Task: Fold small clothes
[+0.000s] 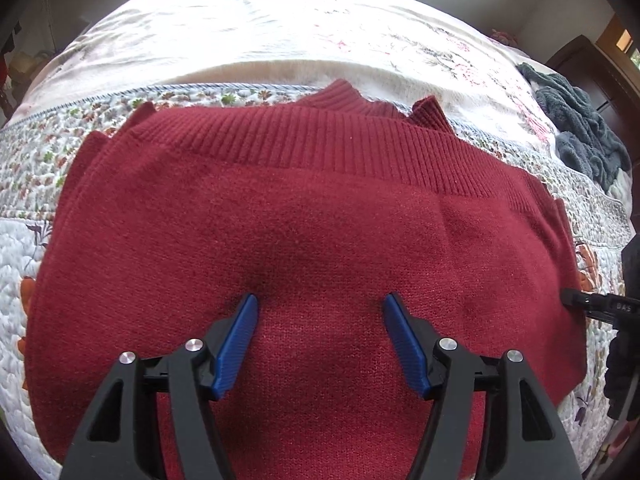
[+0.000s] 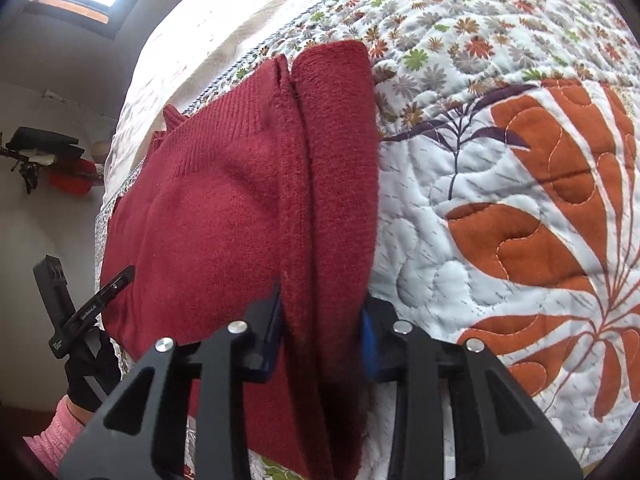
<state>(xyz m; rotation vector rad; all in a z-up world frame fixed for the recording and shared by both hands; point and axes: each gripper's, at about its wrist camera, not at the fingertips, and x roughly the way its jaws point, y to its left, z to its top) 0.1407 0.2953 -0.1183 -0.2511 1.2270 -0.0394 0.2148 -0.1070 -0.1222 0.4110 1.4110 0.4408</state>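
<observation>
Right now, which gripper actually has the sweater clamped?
The right gripper: its blue pads close on the red sweater's folded side edge. The left gripper hovers over the sweater's middle, jaws spread, holding nothing.

A bed with a floral quilt (image 1: 36,152) fills the frame. A red sweater (image 1: 304,216) lies across its centre, and a dark grey garment (image 1: 580,128) sits at the right edge.

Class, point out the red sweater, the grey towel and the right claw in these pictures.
red sweater (image 1: 304,216): left wrist view, knit body.
grey towel (image 1: 576,128): left wrist view, crumpled middle.
right claw (image 2: 322,328): right wrist view, between fingertips, on the sweater's edge.
</observation>
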